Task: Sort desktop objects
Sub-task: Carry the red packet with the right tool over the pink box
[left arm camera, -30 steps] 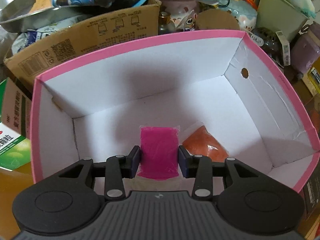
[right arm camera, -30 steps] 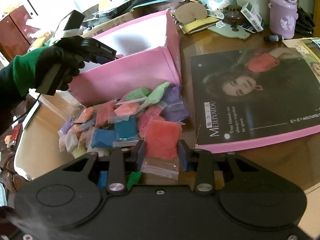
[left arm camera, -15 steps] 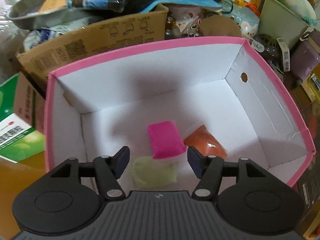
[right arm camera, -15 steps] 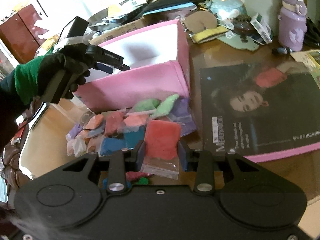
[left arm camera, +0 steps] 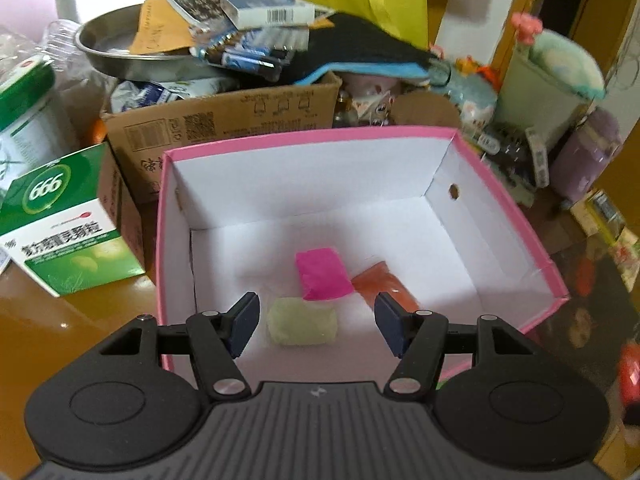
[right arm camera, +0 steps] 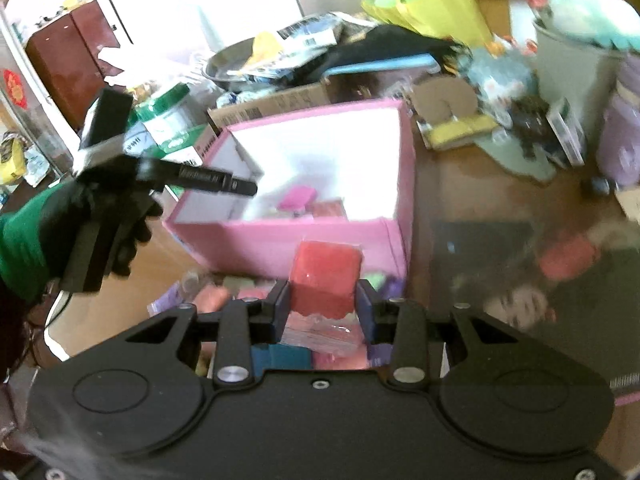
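— Ahead of the left tool (left arm camera: 316, 326), what is lying in the pink box (left arm camera: 508, 184)?
— Three packets: magenta (left arm camera: 322, 275), pale green (left arm camera: 302, 321), orange (left arm camera: 384, 286); its jaws are standing wide apart, holding nothing.
— And the right tool (right arm camera: 322, 306)?
— It is clamping a red packet (right arm camera: 325, 278) in front of the box; the pile on the desk (right arm camera: 116, 312) below is blurring, uncountable.

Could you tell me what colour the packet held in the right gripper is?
Red packet, seen best in the right wrist view.

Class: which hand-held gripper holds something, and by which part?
The right hand-held gripper clamps the red bag across its lower sides; the left hand-held gripper is open and empty.
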The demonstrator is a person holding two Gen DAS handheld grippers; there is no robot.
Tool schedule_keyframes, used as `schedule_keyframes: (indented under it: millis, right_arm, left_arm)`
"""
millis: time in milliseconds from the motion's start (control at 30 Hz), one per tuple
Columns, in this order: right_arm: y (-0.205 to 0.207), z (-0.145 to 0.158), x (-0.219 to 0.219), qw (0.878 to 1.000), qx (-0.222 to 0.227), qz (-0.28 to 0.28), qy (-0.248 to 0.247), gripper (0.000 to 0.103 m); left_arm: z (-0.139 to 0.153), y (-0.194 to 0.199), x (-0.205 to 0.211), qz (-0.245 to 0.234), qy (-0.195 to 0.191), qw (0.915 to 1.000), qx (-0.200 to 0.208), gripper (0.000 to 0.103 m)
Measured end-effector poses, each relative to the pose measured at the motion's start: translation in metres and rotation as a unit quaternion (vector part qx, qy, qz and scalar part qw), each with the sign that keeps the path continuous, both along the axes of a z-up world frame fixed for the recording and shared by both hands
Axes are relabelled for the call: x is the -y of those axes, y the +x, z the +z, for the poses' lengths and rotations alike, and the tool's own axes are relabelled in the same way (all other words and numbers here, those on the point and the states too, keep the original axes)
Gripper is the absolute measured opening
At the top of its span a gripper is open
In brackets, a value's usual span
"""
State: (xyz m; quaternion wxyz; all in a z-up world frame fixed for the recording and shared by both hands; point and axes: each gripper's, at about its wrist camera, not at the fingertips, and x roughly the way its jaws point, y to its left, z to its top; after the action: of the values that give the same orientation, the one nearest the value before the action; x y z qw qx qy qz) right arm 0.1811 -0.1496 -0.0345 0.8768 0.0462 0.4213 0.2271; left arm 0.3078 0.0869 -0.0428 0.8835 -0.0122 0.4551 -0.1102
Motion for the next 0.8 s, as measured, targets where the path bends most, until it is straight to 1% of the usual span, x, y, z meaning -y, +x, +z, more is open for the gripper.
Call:
schedule_keyframes:
  millis: [233, 433, 567, 667, 800]
  right_arm:
    - [0.043, 0.011, -0.019, 1.000, 0.010, 0.023, 0.003, 0.035]
    - [0.085, 0.009, -0.042, 0.999, 0.005, 0.041, -0.010, 0.035]
    - [0.116, -0.005, -0.059, 0.998, -0.019, 0.047, -0.035, 0.035]
    - [0.137, -0.019, -0.073, 0.996, -0.041, 0.053, -0.056, 0.035]
    - [0.155, -0.039, -0.093, 0.992, -0.063, 0.065, -0.091, 0.035]
  left_arm:
    - [0.020, -0.034, -0.014, 0.001, -0.024, 0.9994, 0.027, 0.062]
    - [0.030, -0.069, -0.024, -0.004, -0.037, 0.9988, 0.033, 0.062]
    - [0.025, -0.089, -0.029, -0.005, -0.045, 0.9988, 0.020, 0.062]
    - [0.017, -0.101, -0.033, -0.003, -0.041, 0.9991, 0.008, 0.062]
    - [0.006, -0.113, -0.041, 0.007, -0.047, 0.9988, -0.008, 0.062]
